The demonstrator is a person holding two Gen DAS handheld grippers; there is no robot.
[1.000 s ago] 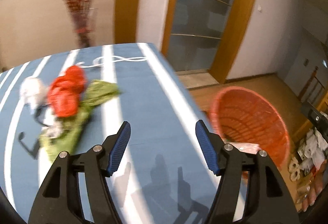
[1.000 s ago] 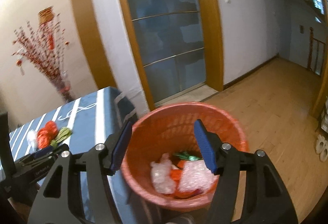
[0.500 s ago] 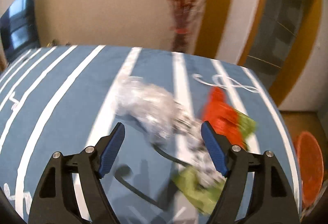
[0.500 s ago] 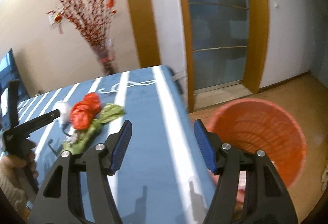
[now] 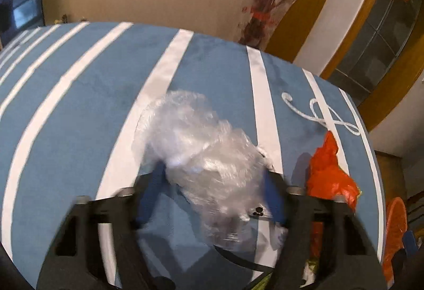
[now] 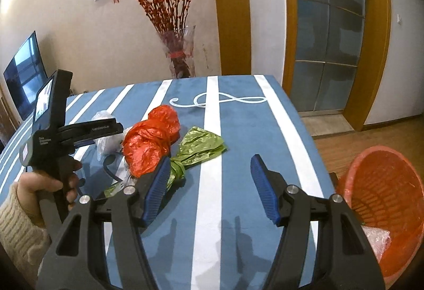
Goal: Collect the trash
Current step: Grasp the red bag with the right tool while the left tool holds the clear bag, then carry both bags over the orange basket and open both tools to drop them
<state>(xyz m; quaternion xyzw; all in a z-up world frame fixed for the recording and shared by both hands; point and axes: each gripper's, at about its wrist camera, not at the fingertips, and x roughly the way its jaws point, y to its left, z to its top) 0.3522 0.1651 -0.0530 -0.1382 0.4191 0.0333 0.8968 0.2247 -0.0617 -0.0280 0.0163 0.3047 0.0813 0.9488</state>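
Observation:
A crumpled clear plastic wad (image 5: 201, 152) lies on the blue striped table (image 5: 79, 109). My left gripper (image 5: 212, 184) is closing around it, and the wad fills the gap between the blue pads. The right wrist view shows the left gripper (image 6: 116, 128) from the side, over the clear plastic wad (image 6: 104, 144). Next to it lie a red plastic bag (image 6: 151, 141) and a green plastic bag (image 6: 198, 146). My right gripper (image 6: 209, 170) hovers open and empty over the table, its left finger just in front of the green bag. The red plastic bag (image 5: 328, 173) is right of the left gripper.
An orange basket (image 6: 384, 197) with some clear plastic in it stands on the wooden floor off the table's right edge. A glass vase of red branches (image 6: 180, 56) stands behind the table's far edge. A black cable (image 6: 107, 170) lies beside the bags. A hand in a cream sleeve (image 6: 23, 215) holds the left gripper.
My left gripper swung from the basket side to the clear plastic wad and came down around it. My right gripper swung from above the basket to over the table near the bags.

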